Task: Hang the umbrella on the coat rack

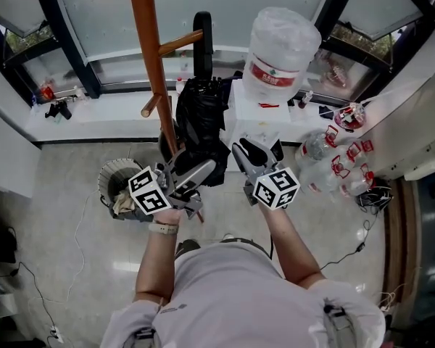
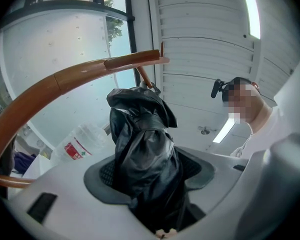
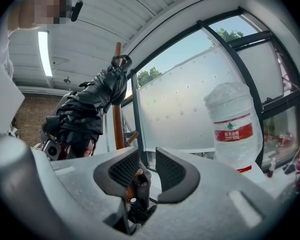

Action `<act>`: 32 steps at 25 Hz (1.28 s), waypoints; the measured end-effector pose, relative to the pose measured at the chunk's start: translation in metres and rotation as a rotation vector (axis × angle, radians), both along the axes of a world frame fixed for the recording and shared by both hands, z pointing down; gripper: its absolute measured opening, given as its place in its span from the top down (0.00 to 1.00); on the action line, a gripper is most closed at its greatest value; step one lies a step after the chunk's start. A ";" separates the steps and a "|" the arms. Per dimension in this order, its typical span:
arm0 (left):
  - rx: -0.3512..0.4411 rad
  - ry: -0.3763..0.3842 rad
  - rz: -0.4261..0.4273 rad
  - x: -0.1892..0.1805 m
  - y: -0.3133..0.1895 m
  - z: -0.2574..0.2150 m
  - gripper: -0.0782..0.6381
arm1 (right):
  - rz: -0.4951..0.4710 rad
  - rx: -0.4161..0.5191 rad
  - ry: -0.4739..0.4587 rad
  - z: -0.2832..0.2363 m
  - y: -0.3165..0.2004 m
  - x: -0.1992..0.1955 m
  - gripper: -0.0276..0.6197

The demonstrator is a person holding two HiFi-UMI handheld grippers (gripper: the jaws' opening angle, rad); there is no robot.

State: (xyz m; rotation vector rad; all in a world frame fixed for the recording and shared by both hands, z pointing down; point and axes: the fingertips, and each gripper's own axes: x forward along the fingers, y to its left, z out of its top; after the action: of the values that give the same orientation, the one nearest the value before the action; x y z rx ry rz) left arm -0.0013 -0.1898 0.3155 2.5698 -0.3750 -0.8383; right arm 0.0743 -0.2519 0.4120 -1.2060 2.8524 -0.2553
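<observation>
The black folded umbrella (image 1: 201,118) stands upright next to the orange-brown wooden coat rack (image 1: 146,42), its looped handle (image 1: 201,38) near a peg (image 1: 180,43). My left gripper (image 1: 199,171) is shut on the umbrella's lower bundle. In the left gripper view the crumpled black fabric (image 2: 142,139) fills the gap between the pads (image 2: 102,176), with the rack's wood (image 2: 50,86) arching above. My right gripper (image 1: 250,151) hovers just right of the umbrella, its jaws a narrow gap apart with nothing between them (image 3: 142,166). From that side the umbrella (image 3: 85,109) leans toward the rack pole (image 3: 118,119).
A large water jug (image 1: 283,49) stands on a white stand right of the umbrella. Several empty bottles (image 1: 333,162) lie on the floor at the right. A round waste bin (image 1: 119,180) sits left of my left hand. A low window ledge (image 1: 94,114) runs behind the rack.
</observation>
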 end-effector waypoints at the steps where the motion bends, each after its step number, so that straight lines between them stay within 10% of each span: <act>1: 0.002 0.003 0.007 0.000 0.001 0.001 0.52 | 0.002 -0.001 0.001 0.001 0.000 0.000 0.79; 32: 0.013 0.250 0.269 0.005 0.010 0.014 0.52 | 0.045 -0.040 0.047 0.012 0.009 0.013 0.79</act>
State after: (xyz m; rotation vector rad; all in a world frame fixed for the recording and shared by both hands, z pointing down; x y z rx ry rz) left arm 0.0039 -0.1796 0.3291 2.4156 0.0502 -1.0434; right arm 0.0871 -0.2426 0.4244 -1.2990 2.8690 -0.2868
